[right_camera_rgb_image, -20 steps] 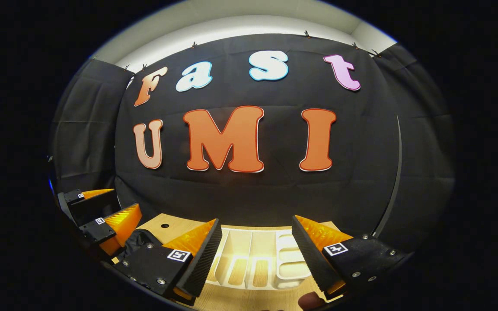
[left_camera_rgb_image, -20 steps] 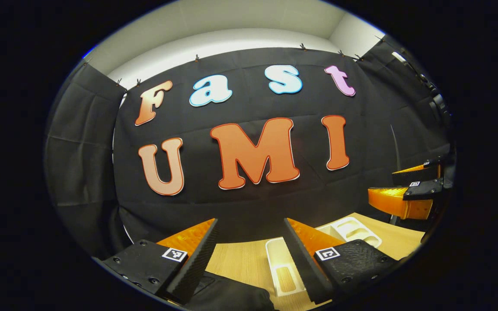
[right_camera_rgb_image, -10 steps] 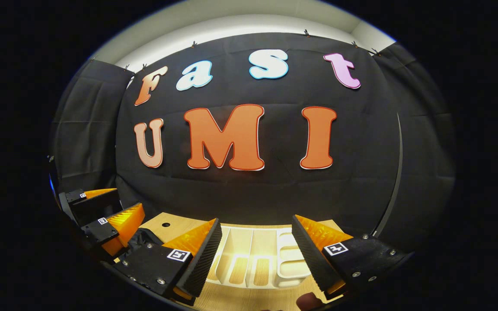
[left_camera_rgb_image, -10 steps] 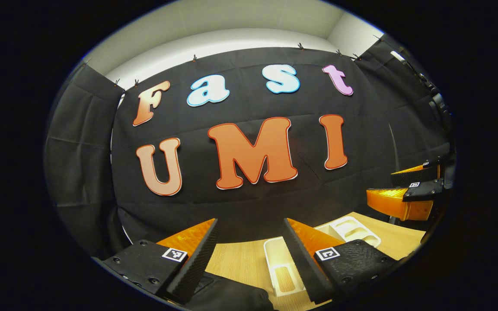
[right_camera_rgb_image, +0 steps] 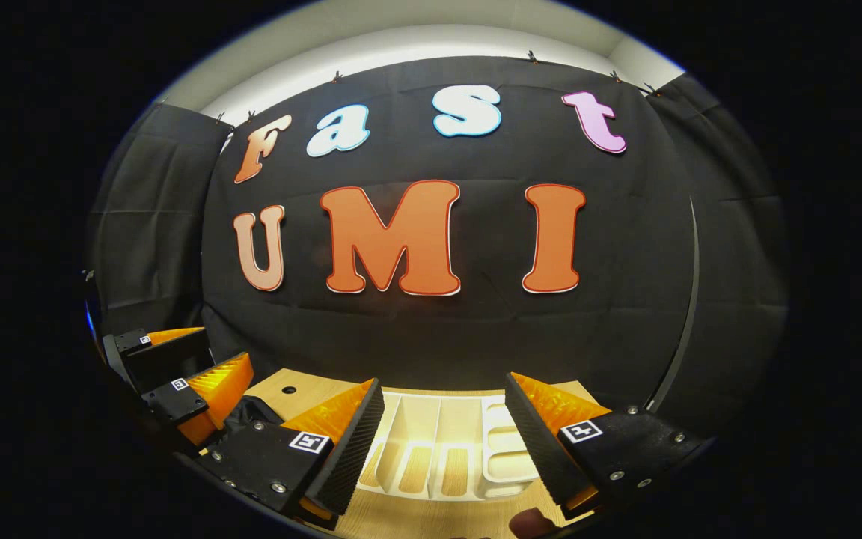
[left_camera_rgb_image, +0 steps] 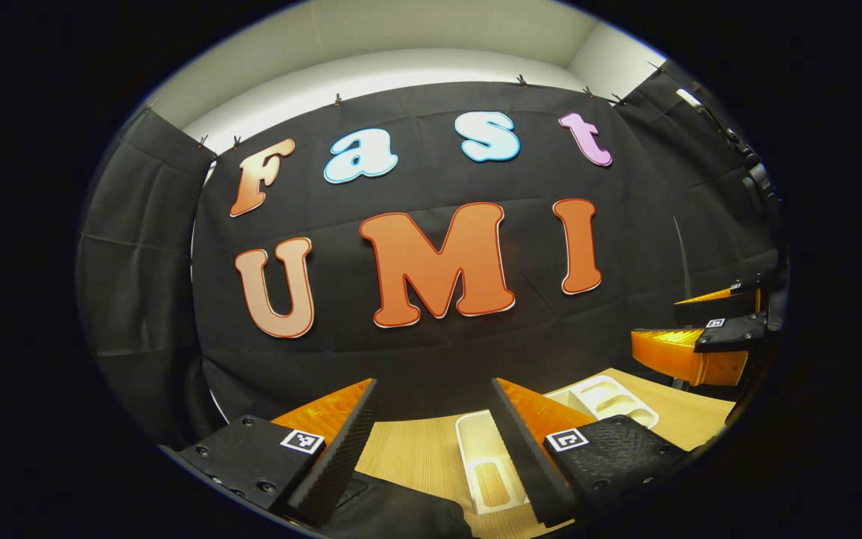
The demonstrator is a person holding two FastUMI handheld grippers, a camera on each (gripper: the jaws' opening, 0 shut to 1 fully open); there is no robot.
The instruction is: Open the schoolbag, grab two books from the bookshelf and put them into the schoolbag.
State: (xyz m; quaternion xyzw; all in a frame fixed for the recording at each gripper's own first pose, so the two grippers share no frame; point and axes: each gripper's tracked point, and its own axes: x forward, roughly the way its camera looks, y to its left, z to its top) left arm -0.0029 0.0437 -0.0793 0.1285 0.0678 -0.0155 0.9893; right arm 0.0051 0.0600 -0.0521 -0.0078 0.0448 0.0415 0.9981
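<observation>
My left gripper [left_camera_rgb_image: 435, 389] is open above the wooden table [left_camera_rgb_image: 416, 453], with nothing between its fingers. Below it, at the lower edge, lies the black schoolbag [left_camera_rgb_image: 393, 515]. A white slotted bookshelf [left_camera_rgb_image: 485, 458] lies flat on the table to the right of the bag. My right gripper [right_camera_rgb_image: 444, 383] is also open and hangs over the same white bookshelf [right_camera_rgb_image: 438, 449], whose slots show bare wood. The other view shows the right gripper [left_camera_rgb_image: 694, 329] at the far right, and the left gripper [right_camera_rgb_image: 195, 359] shows at the far left above the bag's black cloth [right_camera_rgb_image: 248, 413].
The booth's black cloth wall stands close behind the table. A small round hole [right_camera_rgb_image: 289, 390] is in the tabletop near the bag. The tip of a finger [right_camera_rgb_image: 528, 520] shows at the bottom edge beside the right gripper.
Almost nothing has moved. Both grippers stay open, and the white bookshelf shows slightly more in the right gripper view.
</observation>
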